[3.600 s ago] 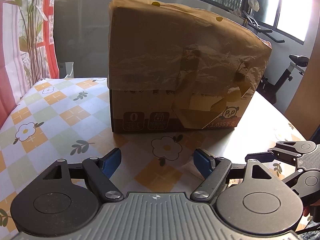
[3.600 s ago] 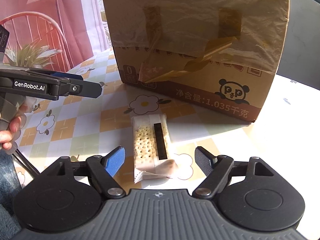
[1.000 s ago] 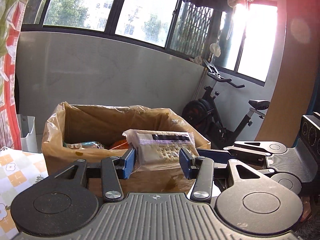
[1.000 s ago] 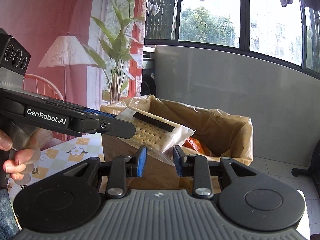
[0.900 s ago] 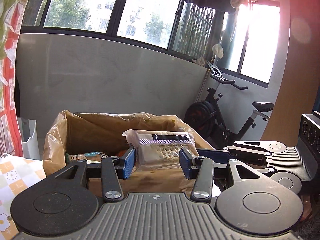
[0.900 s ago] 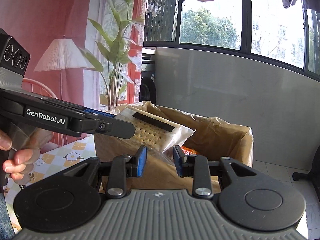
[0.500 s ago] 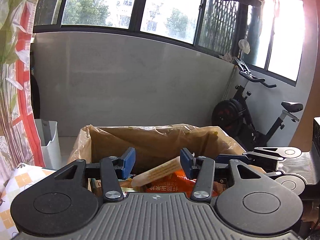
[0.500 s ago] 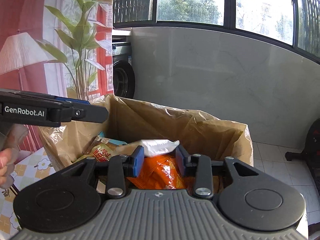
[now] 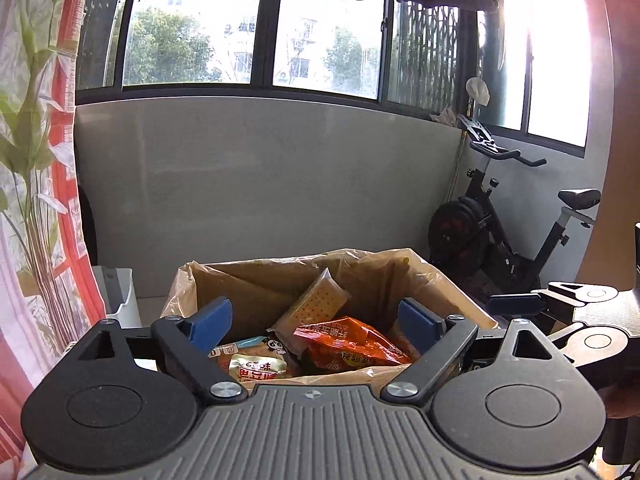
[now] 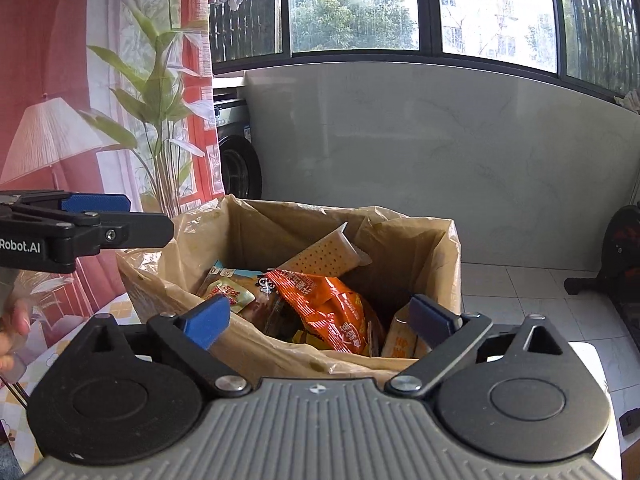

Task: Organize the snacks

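We have both hand-held grippers, left (image 9: 316, 318) and right (image 10: 320, 316), spread wide and empty, jaws just opened, so the clear-wrapped cracker packet (image 9: 316, 306) leans inside the bag-lined cardboard box (image 10: 448, 248) upon the orange snack bag (image 10: 332, 304).

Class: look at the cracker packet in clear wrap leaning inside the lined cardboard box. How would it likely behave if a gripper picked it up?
The clear-wrapped cracker packet looks flat and fairly stiff, so it probably keeps its shape. Its glossy film may slip between pads. The perforated crackers inside would likely crack under a hard squeeze. Propped against the box liner, it may topple onto the orange crinkly snack bag if nudged.
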Motion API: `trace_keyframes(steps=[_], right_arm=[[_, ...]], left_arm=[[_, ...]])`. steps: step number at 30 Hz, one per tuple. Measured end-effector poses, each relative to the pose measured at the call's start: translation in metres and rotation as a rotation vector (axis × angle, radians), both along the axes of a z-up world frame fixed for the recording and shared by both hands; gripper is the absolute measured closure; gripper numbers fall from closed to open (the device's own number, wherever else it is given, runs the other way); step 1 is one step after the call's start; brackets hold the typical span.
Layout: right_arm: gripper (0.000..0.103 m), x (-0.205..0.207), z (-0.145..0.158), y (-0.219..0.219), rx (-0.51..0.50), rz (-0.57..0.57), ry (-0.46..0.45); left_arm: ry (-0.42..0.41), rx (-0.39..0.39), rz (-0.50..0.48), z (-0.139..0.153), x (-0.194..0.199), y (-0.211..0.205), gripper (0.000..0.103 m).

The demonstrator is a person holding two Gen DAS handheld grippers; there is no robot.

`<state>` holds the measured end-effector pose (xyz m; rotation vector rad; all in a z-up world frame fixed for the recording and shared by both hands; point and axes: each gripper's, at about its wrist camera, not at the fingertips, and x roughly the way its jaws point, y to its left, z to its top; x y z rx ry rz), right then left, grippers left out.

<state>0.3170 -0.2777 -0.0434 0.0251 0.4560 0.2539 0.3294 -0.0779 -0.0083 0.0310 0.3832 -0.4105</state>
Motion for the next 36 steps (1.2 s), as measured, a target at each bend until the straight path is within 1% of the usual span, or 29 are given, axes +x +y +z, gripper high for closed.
trace_keyframes(steps=[2,6,10,16,20,26,31,36], right_arm=[[0.002,-0.010,0.000,0.000,0.009,-0.031,-0.001],[0.002,-0.027,0.002,0.003,0.036,-0.042,0.015],[0.002,-0.047,0.007,0.005,0.031,-0.070,-0.001],[0.002,-0.083,0.008,0.006,0.042,-0.082,-0.010],[0.002,-0.106,0.006,0.009,0.053,-0.094,-0.008],[0.002,-0.143,0.009,0.014,0.060,-0.109,-0.047],[0.002,-0.166,0.014,0.015,0.054,-0.123,-0.052],[0.001,-0.181,0.018,0.011,0.073,-0.143,-0.052]], left_arm=[[-0.004,-0.004,0.019,0.003,-0.010,0.000,0.010],[-0.027,-0.015,0.034,0.009,-0.031,0.002,0.010],[-0.048,-0.030,0.055,0.011,-0.052,0.008,0.010],[-0.055,-0.060,0.088,0.010,-0.089,0.019,0.010],[-0.059,-0.057,0.123,0.007,-0.113,0.026,0.010],[-0.076,-0.027,0.163,0.005,-0.146,0.030,0.010],[-0.083,-0.016,0.180,0.009,-0.164,0.031,0.010],[-0.077,0.003,0.192,0.012,-0.177,0.032,0.010]])
